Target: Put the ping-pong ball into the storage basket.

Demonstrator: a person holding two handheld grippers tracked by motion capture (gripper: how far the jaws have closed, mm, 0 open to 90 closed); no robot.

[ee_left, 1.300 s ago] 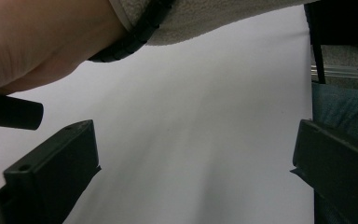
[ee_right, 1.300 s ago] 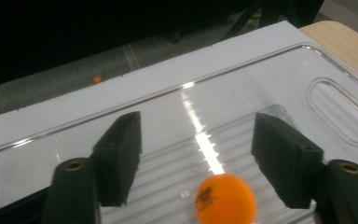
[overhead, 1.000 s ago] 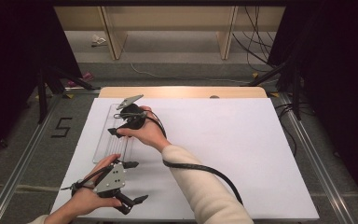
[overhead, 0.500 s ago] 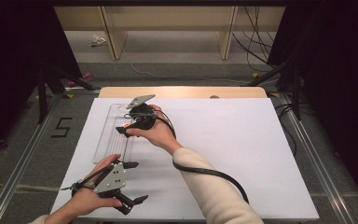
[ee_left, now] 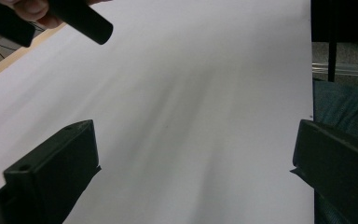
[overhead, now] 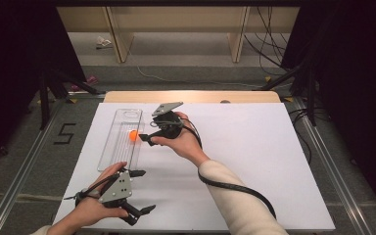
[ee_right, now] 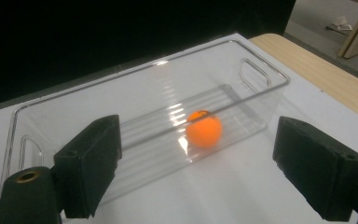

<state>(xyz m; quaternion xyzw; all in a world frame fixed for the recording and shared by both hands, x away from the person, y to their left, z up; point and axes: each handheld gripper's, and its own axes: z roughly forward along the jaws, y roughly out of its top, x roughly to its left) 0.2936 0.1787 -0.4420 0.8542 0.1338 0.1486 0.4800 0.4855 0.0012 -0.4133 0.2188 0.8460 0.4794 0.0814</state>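
At six o'clock on the counter (overhead: 254, 161) the left claw (overhead: 139, 193) is held spread, idle. At eleven, the right claw (overhead: 146, 138), spread, faces the orange ball (ee_right: 204, 129) in the clear bin (ee_right: 261, 74); the ball could be nudged away.

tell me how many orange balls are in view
1. The orange ball lies inside the clear bin, beyond the open right gripper. No other is visible.

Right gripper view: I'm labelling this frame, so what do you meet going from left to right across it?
The hand-held gripper's left jaw, then the orange ball inside the clear bin, then the right jaw, with the wooden table edge at the far right.
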